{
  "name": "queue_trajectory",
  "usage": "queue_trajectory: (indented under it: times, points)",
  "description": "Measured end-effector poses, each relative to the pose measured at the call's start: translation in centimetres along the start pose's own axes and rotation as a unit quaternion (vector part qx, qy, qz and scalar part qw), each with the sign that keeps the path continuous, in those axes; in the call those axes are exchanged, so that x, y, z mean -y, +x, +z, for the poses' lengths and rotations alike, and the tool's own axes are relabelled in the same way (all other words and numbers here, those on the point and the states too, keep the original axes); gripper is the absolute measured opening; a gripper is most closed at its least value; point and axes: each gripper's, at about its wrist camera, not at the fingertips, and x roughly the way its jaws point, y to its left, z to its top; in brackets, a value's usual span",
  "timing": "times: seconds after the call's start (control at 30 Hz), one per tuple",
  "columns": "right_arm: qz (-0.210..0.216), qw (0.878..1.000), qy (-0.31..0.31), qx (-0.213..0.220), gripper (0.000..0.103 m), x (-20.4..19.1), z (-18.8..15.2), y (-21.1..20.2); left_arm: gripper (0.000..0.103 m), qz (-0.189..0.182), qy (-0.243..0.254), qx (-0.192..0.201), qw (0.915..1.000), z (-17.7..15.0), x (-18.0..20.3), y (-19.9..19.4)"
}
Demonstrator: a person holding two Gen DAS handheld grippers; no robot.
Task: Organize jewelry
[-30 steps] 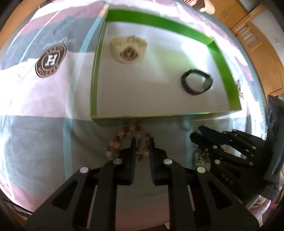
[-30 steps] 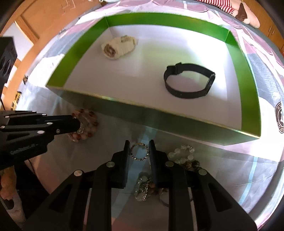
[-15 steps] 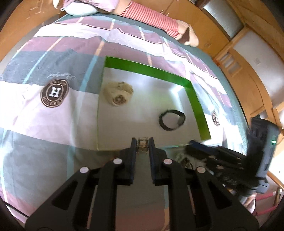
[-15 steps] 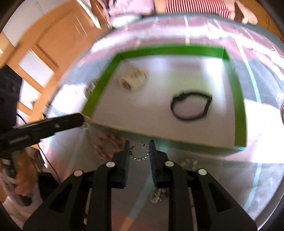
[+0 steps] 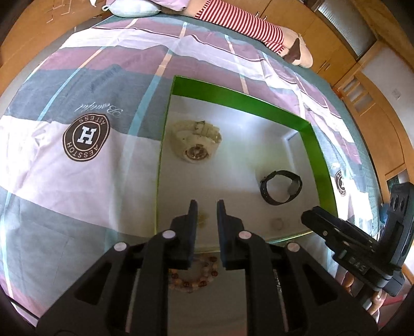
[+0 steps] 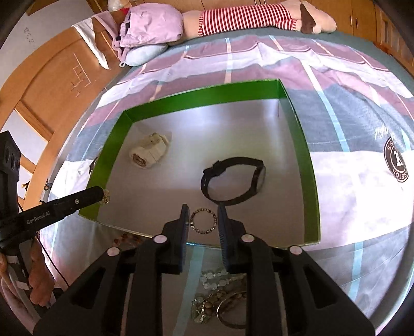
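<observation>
A green-walled tray [image 5: 240,99] with a white floor lies on the bedspread. In it are a cream watch [image 5: 196,144] at the left and a black strap watch [image 5: 280,187] at the right. My left gripper [image 5: 207,209] hovers over the tray's front left part with its jaws opening. A small gold piece [image 5: 203,219] sits loose between them against the left finger. My right gripper [image 6: 203,214] is over the front middle, jaws opening. A jewelled ring [image 6: 203,221] lies free between the fingers, touching neither. A bead bracelet [image 5: 191,276] rests on the cloth below the left gripper.
A heap of bead strings and chains [image 6: 220,292] lies on the bedspread [image 5: 77,193] under my right gripper. A striped plush toy [image 6: 248,18] and a pillow [image 6: 145,54] lie at the far end. A hand [image 6: 38,271] holds the left gripper. Wooden cabinets surround the bed.
Both grippers rose from the bedspread and came forward over the tray's front edge. The right jaws have spread and let go of the ring. The left jaws have widened a little.
</observation>
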Motion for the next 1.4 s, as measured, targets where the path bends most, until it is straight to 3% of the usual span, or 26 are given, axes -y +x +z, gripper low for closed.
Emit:
queue_trajectory:
  times: [0.03,0.07,0.17,0.3,0.4,0.43,0.5,0.6,0.7,0.9,1.0,1.07,1.13,1.23,1.4]
  points:
    - [0.002,1.000,0.004,0.001,0.048,0.2,0.0,-0.1,0.017,-0.004,-0.003,0.000,1.0000,0.0,-0.1,-0.1]
    - [0.005,1.000,0.009,0.006,0.050,0.5,0.1,-0.3,0.018,-0.007,-0.005,0.000,1.0000,0.0,-0.2,-0.2]
    - [0.022,1.000,0.014,0.016,0.050,0.8,0.2,-1.1,0.020,-0.021,-0.005,-0.002,0.9998,-0.4,-0.2,-1.2]
    - [0.087,0.996,0.014,0.013,0.050,0.6,0.1,-2.6,0.044,-0.016,0.031,-0.028,0.9990,-2.1,0.5,-3.1]
    - [0.135,0.989,-0.047,-0.036,0.052,-1.4,-0.9,-2.9,0.045,0.010,0.077,-0.067,0.9947,-3.3,1.2,-2.5]
    - [0.123,0.988,-0.076,-0.051,0.053,-2.3,-1.5,-2.7,0.045,0.035,0.082,-0.084,0.9925,-3.7,1.0,-1.6]
    - [0.058,0.987,-0.130,-0.078,0.053,-3.8,-2.7,-1.2,0.040,0.076,0.069,-0.131,0.9860,-4.3,0.0,1.0]
    - [0.007,0.985,-0.124,-0.123,0.053,-3.7,-3.2,1.5,0.037,0.100,0.044,-0.169,0.9796,-4.6,-1.2,3.2]
    - [-0.028,0.986,-0.091,-0.136,0.053,-2.2,-2.8,2.5,0.037,0.118,0.043,-0.170,0.9774,-4.6,-1.2,4.1]
    - [-0.033,0.987,-0.073,-0.136,0.053,-1.6,-2.6,2.7,0.033,0.141,0.064,-0.161,0.9747,-5.2,0.1,5.7]
    - [-0.035,0.986,-0.078,-0.140,0.053,-1.8,-2.8,3.0,0.011,0.083,0.066,-0.159,0.9816,-5.3,1.1,5.3]
    - [-0.038,0.986,-0.079,-0.142,0.053,-1.8,-3.0,3.1,0.009,0.003,0.066,-0.172,0.9829,-5.5,2.0,4.9]
    - [-0.040,0.986,-0.077,-0.143,0.053,-1.7,-3.1,3.2,0.009,-0.030,0.083,-0.157,0.9836,-5.6,3.1,4.0]
    - [-0.044,0.987,-0.065,-0.138,0.053,-1.1,-2.9,3.1,0.010,-0.020,0.081,-0.133,0.9876,-4.8,3.1,2.9]
    - [-0.036,0.989,-0.051,-0.133,0.053,-0.5,-3.1,2.7,0.011,0.021,0.021,-0.148,0.9885,-4.0,0.1,4.0]
